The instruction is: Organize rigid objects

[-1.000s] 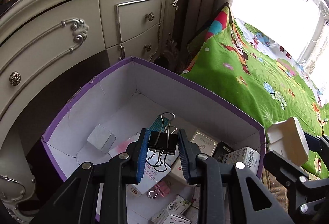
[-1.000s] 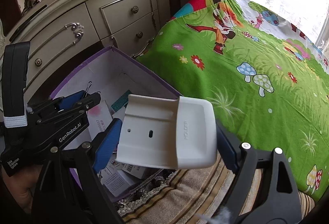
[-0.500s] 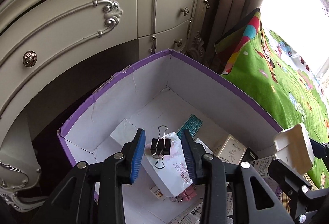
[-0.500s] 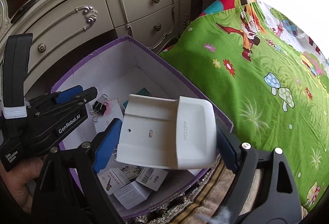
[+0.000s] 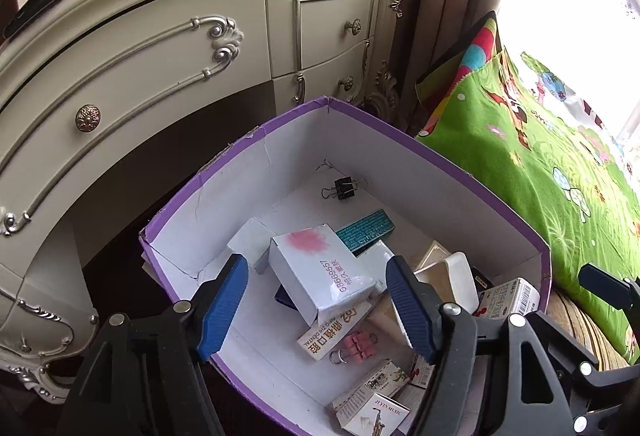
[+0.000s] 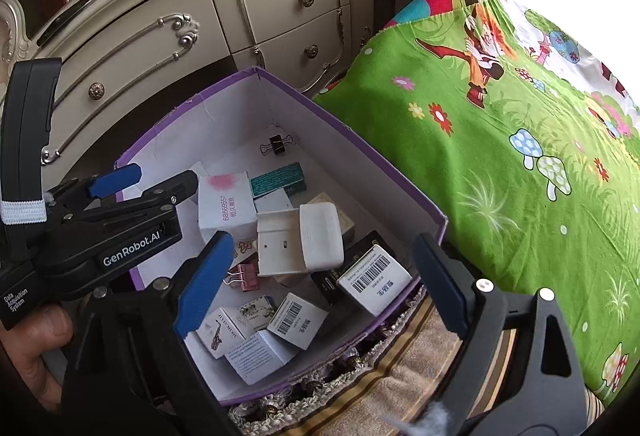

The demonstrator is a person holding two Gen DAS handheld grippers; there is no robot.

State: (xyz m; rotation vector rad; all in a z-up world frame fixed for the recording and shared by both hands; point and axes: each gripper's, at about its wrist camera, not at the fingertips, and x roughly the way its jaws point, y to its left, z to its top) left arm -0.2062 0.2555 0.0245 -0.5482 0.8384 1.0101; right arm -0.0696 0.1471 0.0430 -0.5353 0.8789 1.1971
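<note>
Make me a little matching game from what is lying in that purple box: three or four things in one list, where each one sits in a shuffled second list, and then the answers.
Things:
1. black binder clip
2. pink binder clip
3. white plastic holder
4. teal flat pack

Places in the purple box:
A. on top of the pile in the middle, between the right gripper's open fingers in its own view
B. alone on the bare floor in the far corner
C. beside the white carton with the pink blot, towards the far corner
D. on the box floor near the dental-printed carton

Pairs: 1-B, 2-D, 3-A, 4-C
</note>
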